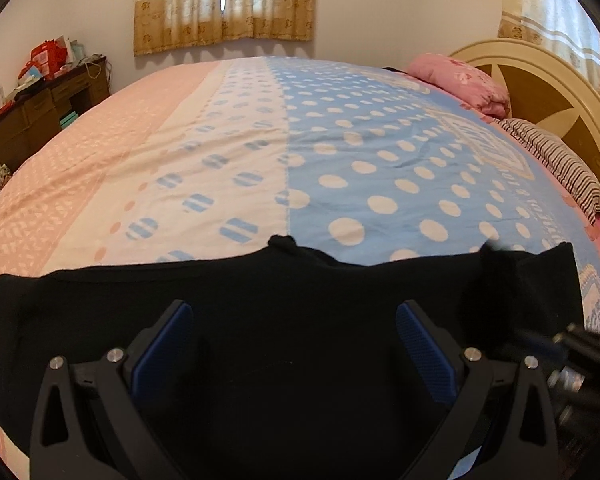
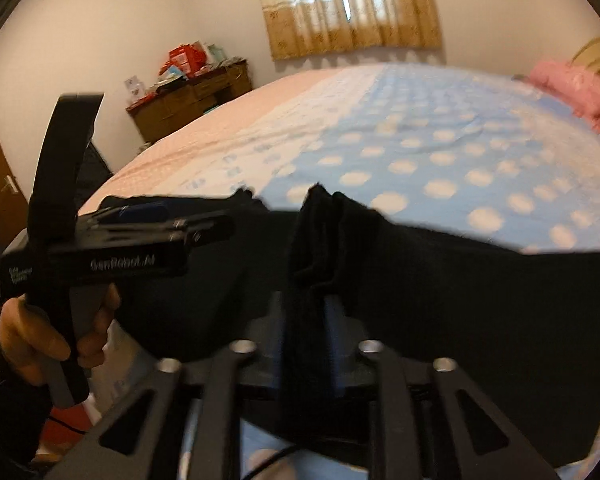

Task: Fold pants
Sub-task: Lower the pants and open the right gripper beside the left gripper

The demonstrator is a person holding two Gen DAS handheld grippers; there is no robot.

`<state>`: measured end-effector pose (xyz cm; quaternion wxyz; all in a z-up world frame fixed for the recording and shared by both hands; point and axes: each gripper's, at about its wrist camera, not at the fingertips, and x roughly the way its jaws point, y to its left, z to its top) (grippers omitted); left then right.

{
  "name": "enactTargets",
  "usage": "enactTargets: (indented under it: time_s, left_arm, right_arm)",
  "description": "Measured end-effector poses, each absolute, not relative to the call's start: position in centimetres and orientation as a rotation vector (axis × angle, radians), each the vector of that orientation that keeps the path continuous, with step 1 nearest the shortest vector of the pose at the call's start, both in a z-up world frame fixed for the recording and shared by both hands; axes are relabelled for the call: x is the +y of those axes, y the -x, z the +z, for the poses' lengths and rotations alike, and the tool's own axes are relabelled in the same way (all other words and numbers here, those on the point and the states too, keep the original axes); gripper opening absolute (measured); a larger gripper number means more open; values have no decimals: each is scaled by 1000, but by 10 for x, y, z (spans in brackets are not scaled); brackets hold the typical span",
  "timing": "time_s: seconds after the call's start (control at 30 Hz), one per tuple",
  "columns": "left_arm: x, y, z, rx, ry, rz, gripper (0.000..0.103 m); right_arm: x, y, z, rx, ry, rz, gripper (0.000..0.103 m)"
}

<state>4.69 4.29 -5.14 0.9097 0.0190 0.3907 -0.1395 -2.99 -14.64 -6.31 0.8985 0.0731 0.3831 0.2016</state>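
Lying flat on the near edge of the bed, the black pants [image 1: 284, 320] stretch out sideways, with their long way running from left to right across both views. The left gripper [image 1: 294, 344] hangs right over the middle of the cloth with its two blue pads [image 1: 420, 344] spread wide and nothing between them. The right gripper [image 2: 304, 344] is closer to the job: its jaws are pressed together on a bunched-up fold of the pants, and that fold stands up a little above the flat part. So the cloth sits just under and ahead of both tools, and the right one looks like the one to carry its pinch across. In the right view, the person's left hand [image 2: 40, 340] grips the handle of the other tool, off to the left side of the pants. Around the pants there is only the bedspread [image 1: 380, 160], blue with white dots, then white, then pink. Far away at the head of the bed sit a pink pillow [image 1: 464, 80] and a striped pillow [image 1: 556, 160]. A brown desk [image 1: 40, 116] stands by the wall. Nothing seems to be in the way on the bed, though the right view is blurry.
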Motion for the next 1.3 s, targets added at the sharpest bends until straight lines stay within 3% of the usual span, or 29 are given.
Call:
enactTargets:
  time_s: [0.03, 0.07, 0.3, 0.33, 0.43, 0.47, 0.63, 0.8, 1.0, 1.3]
  left_arm:
    - [43, -48, -53, 809, -40, -286, 103]
    - [43, -48, -53, 811, -42, -285, 103]
    - [44, -49, -50, 809, -42, -278, 103]
    - [43, -47, -47, 802, -42, -279, 103]
    - [36, -42, -36, 776, -41, -309, 103]
    - [31, -40, -33, 767, -43, -321, 103]
    - [-2, -32, -23, 746, -75, -388, 103]
    - [-39, -30, -29, 756, -115, -393, 103]
    - [-55, -33, -54, 819, -158, -324, 103]
    - [-40, -36, -71, 885, -118, -324, 103]
  right_arm:
    - [-147, 31, -65, 792, -196, 465, 50]
    - [-147, 34, -64, 785, -217, 485, 51]
    - [-184, 70, -22, 673, -275, 568, 51]
    - [-196, 75, -17, 663, -246, 516, 49]
    - [-237, 87, -6, 677, -137, 271, 17]
    - [-254, 90, -4, 681, -139, 207, 16]
    - [-319, 99, -1, 684, -197, 16, 15]
    - [-319, 70, -12, 695, -185, 26, 15]
    - [-314, 11, -59, 791, -210, -16, 16]
    - [-335, 23, -50, 661, -370, 57, 16]
